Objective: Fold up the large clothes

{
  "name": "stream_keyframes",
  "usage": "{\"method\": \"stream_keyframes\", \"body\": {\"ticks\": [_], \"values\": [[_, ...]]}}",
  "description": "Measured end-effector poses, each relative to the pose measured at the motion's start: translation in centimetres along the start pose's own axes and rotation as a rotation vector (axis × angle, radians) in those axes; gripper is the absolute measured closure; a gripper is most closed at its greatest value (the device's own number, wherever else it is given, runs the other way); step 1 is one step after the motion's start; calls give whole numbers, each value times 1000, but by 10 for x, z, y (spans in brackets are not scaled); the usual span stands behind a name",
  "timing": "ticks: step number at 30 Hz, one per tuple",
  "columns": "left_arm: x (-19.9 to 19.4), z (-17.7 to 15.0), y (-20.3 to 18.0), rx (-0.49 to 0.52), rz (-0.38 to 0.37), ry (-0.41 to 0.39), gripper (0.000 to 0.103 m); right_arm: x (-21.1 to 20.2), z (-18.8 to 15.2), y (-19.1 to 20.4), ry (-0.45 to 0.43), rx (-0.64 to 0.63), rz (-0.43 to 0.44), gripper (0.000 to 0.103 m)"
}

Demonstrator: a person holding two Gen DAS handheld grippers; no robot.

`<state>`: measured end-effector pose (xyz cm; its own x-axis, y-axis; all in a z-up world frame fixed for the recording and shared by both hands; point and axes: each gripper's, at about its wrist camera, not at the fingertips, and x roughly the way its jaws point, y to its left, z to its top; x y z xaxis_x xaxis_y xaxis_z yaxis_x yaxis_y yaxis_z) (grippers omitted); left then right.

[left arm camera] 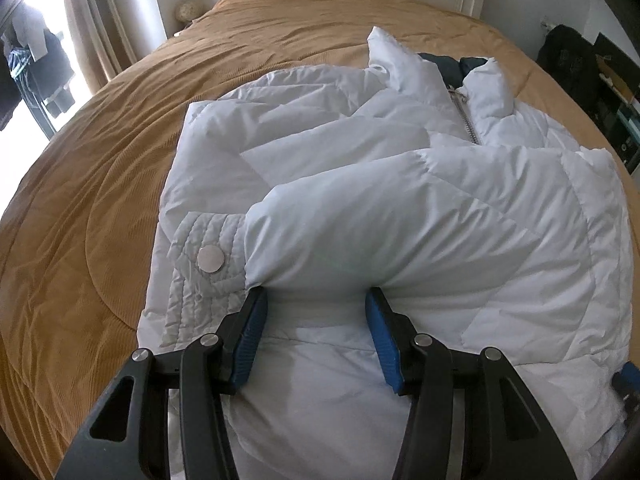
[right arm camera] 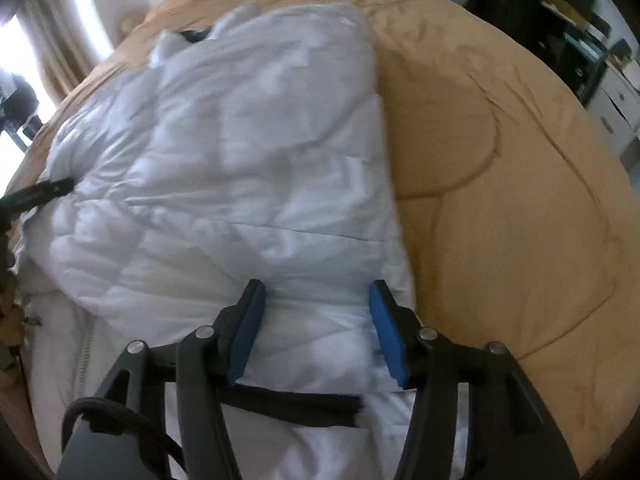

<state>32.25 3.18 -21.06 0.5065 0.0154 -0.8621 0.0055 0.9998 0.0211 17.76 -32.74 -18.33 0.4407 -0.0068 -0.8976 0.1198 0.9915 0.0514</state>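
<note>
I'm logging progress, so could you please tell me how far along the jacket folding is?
Done: both sleeves of the white puffer jacket lie folded across its front on the tan bedspread. In hand: nothing gripped; the left gripper and right gripper sit open at the hem end. Left: the body still lies full length, apparently awaiting its hem-to-collar fold.

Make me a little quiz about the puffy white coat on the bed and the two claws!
1. True or false: both sleeves of the coat are folded across its front.
2. What color is the blanket: A green, B tan, C red?
3. Is the left claw or right claw squeezing anything?

Key: 1 true. 2 B. 3 Neither; both are open, fingers resting against the coat.
</note>
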Motion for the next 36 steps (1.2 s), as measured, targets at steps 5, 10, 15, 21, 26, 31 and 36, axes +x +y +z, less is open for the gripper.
{"method": "stream_keyframes", "body": {"ticks": [5, 10, 15, 21, 26, 31, 36], "values": [[2, 0, -2, 8, 4, -2, 50, -25, 26, 0, -97, 58, 73, 60], [-1, 1, 9, -12, -49, 30, 57, 12, 25, 20, 36, -24, -26, 62], [-49, -4, 42, -69, -72, 5, 41, -21, 13, -13, -23, 59, -128, 59], [-93, -34, 75, -34, -104, -74, 17, -65, -6, -30, -65, 7, 14, 20], [-92, -76, 91, 69, -40, -38, 17, -39, -23, -44, 43, -27, 54, 20], [-81, -124, 114, 66, -83, 61, 16, -20, -42, -52, 129, -24, 109, 22], [-78, -168, 134, 4, -157, 105, 13, -30, -60, -42, 127, -80, 124, 22]]}}
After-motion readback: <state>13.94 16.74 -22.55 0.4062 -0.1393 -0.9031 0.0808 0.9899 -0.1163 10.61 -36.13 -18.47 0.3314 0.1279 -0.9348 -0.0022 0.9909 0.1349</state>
